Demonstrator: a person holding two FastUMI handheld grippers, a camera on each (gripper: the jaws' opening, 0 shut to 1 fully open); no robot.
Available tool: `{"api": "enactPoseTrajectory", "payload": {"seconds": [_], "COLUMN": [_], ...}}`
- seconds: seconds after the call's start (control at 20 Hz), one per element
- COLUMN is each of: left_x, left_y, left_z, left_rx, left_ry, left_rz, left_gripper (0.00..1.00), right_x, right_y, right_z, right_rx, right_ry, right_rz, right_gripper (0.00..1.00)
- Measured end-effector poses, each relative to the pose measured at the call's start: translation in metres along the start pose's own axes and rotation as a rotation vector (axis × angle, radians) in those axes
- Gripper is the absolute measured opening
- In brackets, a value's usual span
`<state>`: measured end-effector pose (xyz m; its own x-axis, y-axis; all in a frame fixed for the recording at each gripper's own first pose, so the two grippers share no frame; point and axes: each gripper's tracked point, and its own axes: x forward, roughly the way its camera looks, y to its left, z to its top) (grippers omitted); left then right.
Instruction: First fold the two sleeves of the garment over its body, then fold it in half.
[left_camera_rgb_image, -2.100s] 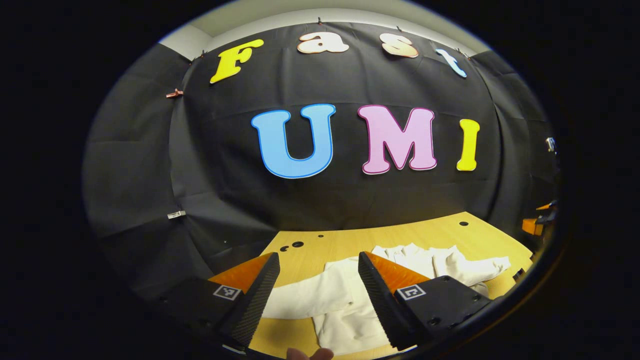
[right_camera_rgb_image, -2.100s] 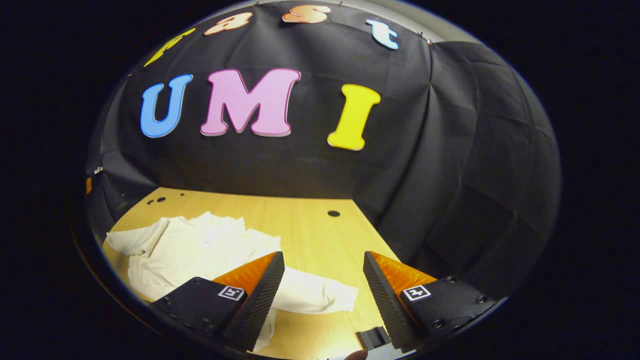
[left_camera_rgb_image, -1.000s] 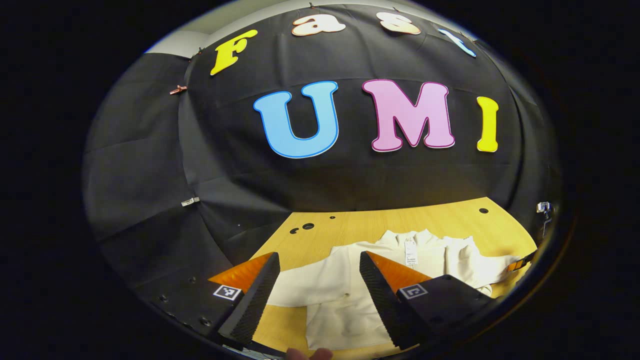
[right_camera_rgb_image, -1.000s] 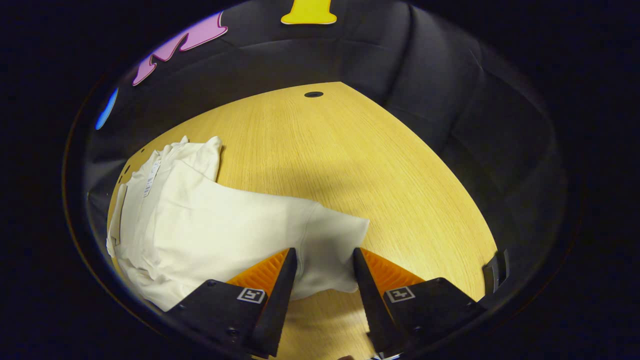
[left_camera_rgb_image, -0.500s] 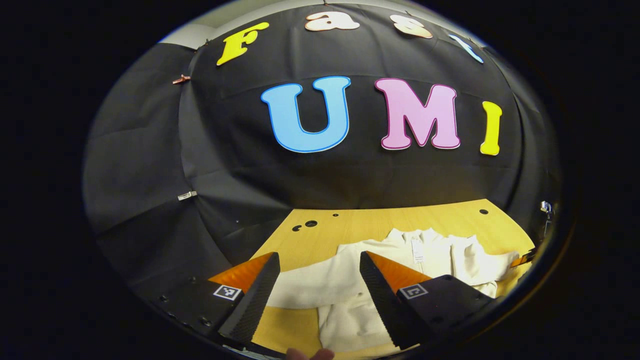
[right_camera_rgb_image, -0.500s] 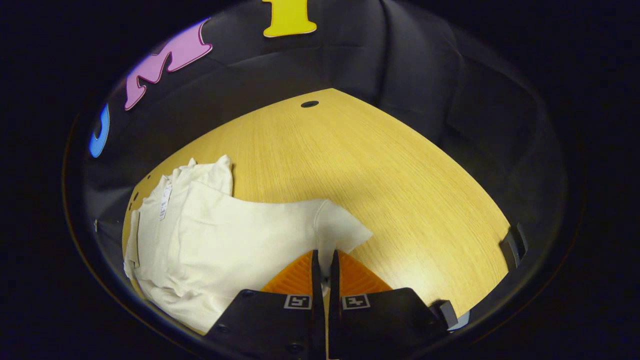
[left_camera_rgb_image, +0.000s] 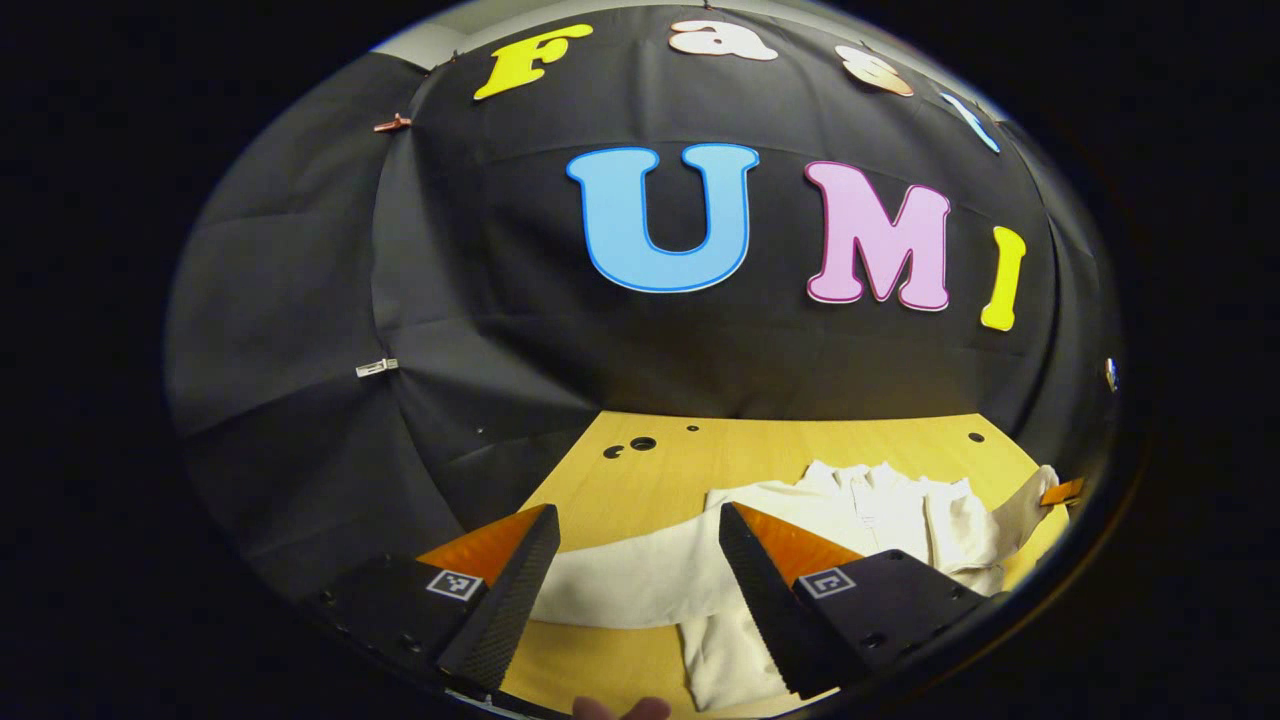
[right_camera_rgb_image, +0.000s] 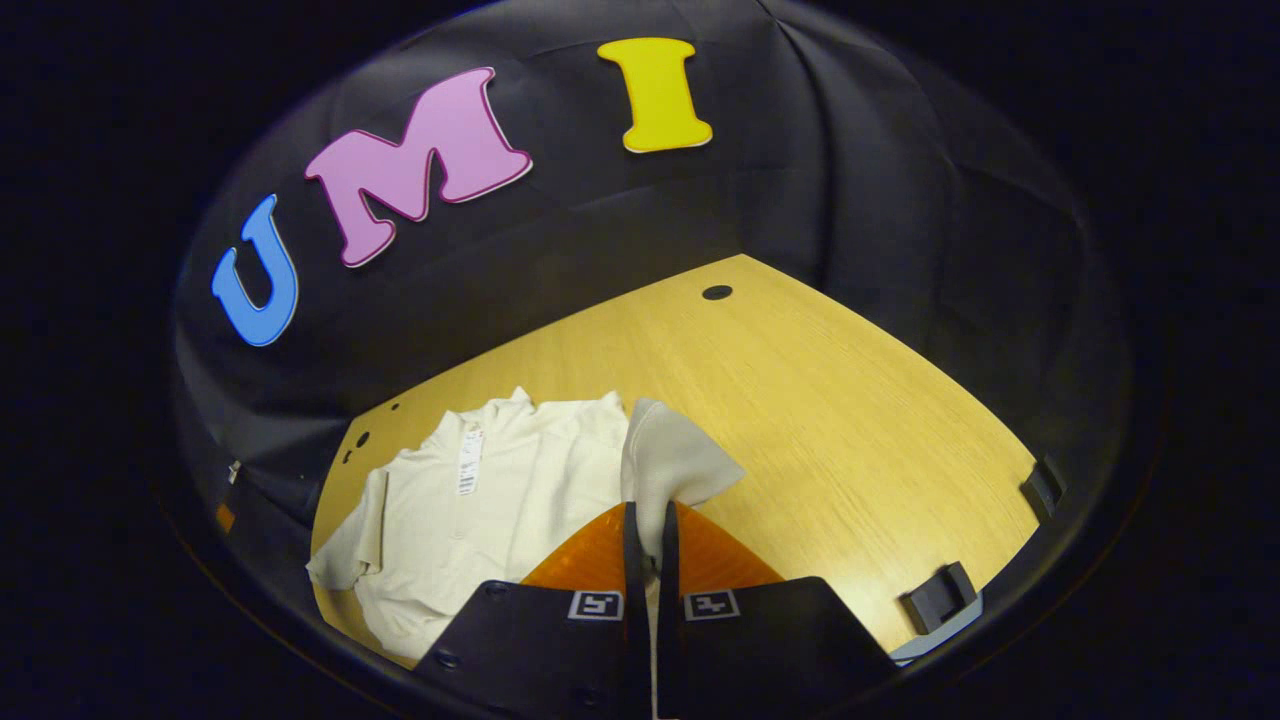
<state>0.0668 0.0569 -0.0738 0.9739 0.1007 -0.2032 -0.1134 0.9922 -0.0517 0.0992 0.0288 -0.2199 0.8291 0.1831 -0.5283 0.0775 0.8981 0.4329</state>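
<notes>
Lifted up now, the right sleeve is pinched in the right hand-held gripper; the left hand-held gripper stays spread wide above the garment, whose tag is too small to read.

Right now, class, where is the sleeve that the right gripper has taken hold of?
In the right gripper view, that sleeve stands lifted between the shut fingers of the right gripper, at the right edge of the garment's body on the wooden table.

Left gripper view faces the wall, low; right gripper view seemingly higher; both share the table.
</notes>
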Motion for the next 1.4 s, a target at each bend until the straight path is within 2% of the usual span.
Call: {"api": "enactPoseTrajectory", "payload": {"seconds": [0.45,0.7,1.0,1.4], "left_x": [0.013,0.018,0.026,0.044], "left_y": [0.057,0.088,0.121,0.143], "left_z": [-0.020,-0.040,-0.063,-0.097], "left_rx": [-0.021,-0.021,-0.022,-0.024], "left_ry": [0.026,0.053,0.093,0.154], "left_rz": [0.036,0.069,0.107,0.123], "left_gripper": [0.99,0.99,0.99,0.99], "right_x": [-0.005,0.007,0.033,0.059], "right_y": [0.159,0.235,0.285,0.295], "right_z": [-0.026,-0.063,-0.136,-0.201], "right_rx": [-0.069,-0.103,-0.180,-0.254], "right_ry": [0.005,0.061,0.200,0.334], "right_rz": [0.244,0.349,0.384,0.339], "right_gripper": [0.07,0.07,0.07,0.08]}}
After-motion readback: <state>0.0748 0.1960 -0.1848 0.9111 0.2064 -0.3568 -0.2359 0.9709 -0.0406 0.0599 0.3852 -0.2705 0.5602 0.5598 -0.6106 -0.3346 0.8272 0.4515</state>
